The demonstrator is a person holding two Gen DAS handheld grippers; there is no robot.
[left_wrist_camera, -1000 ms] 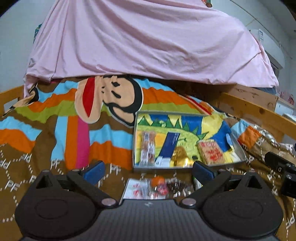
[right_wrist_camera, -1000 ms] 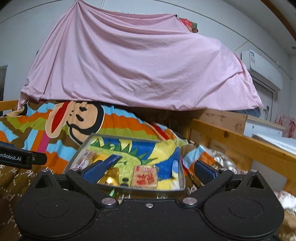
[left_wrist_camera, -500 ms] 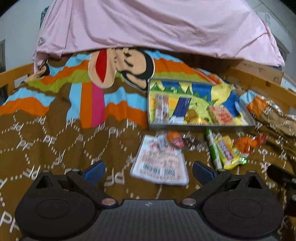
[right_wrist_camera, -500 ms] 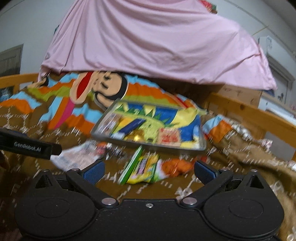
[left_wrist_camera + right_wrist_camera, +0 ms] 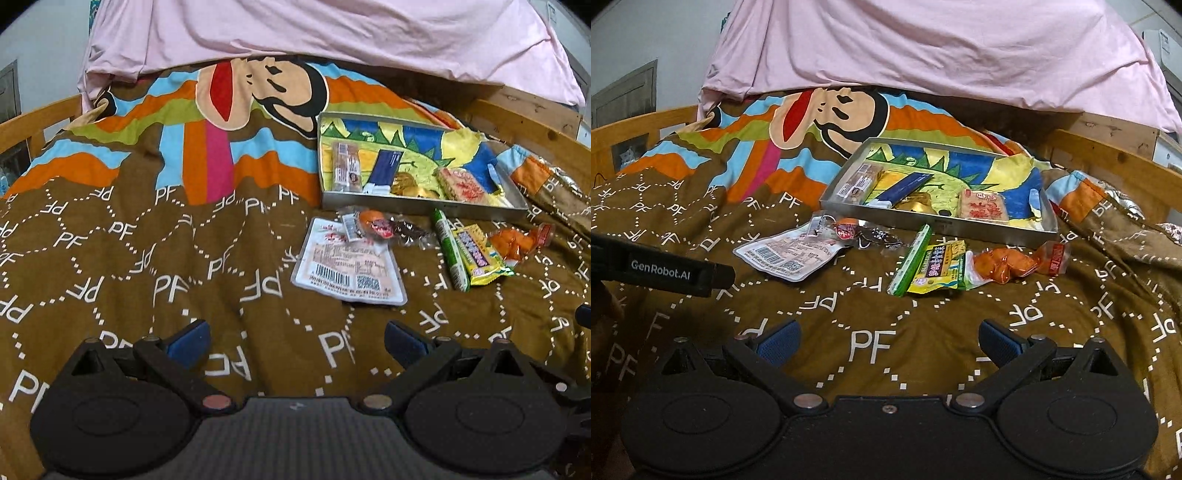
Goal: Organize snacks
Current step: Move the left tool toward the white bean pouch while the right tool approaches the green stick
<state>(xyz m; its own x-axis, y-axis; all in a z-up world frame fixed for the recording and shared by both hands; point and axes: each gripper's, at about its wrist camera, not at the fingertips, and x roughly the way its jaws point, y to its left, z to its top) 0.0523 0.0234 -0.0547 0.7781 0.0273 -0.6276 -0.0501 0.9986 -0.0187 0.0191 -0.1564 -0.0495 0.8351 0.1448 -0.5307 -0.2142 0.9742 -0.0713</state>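
A metal tray (image 5: 421, 205) (image 5: 923, 220) with a cartoon lining lies on the brown bedspread and holds several snacks, among them a blue bar (image 5: 384, 166) and a red-printed packet (image 5: 983, 211). In front of it loose snacks lie on the cover: a white barcode pouch (image 5: 349, 267) (image 5: 788, 254), a small orange candy (image 5: 373, 221), a green stick (image 5: 911, 260), a yellow-green packet (image 5: 480, 254) (image 5: 940, 268) and an orange bag (image 5: 1008, 268). My left gripper (image 5: 295, 339) is open over bare cover, short of the white pouch. My right gripper (image 5: 888, 338) is open too, short of the green stick.
A pink sheet (image 5: 332, 33) hangs behind the bed. Wooden bed rails (image 5: 1115, 162) run along the right and the left (image 5: 33, 125). The left gripper's body (image 5: 665, 271) juts into the right wrist view from the left.
Both grippers have risen and tipped down toward the bed, so the loose snacks in front of the tray show fully. Both stay open and hold nothing.
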